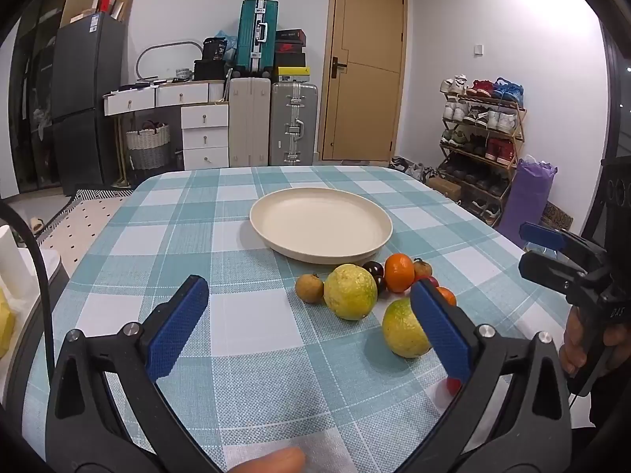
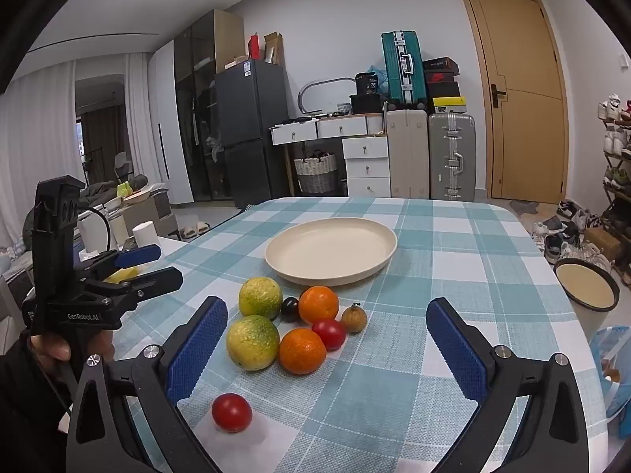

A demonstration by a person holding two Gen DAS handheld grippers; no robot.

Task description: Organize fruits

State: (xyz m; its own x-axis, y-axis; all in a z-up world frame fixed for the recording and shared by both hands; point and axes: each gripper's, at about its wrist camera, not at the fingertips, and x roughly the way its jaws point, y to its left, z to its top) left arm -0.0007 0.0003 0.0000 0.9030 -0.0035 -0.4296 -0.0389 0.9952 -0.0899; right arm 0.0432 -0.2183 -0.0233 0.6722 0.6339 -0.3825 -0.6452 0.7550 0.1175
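From the left wrist, we held our left gripper (image 1: 307, 319) wide and empty above a checked tablecloth (image 1: 252, 327); the fruits (image 1: 350, 291) lay clustered just before a cream plate (image 1: 321, 228).

From the right wrist, our right gripper (image 2: 327, 339) gaped wide, empty. "GenRobot.AI" marked the other gripper. Suitcases (image 2: 451, 155) and a door (image 2: 520, 98) stood behind.

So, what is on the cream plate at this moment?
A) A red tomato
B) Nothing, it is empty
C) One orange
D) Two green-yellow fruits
B: the cream plate shows only its bare inside in both views, while the fruits, such as the orange and the lone red tomato, all lie on the checked tablecloth in front of it.
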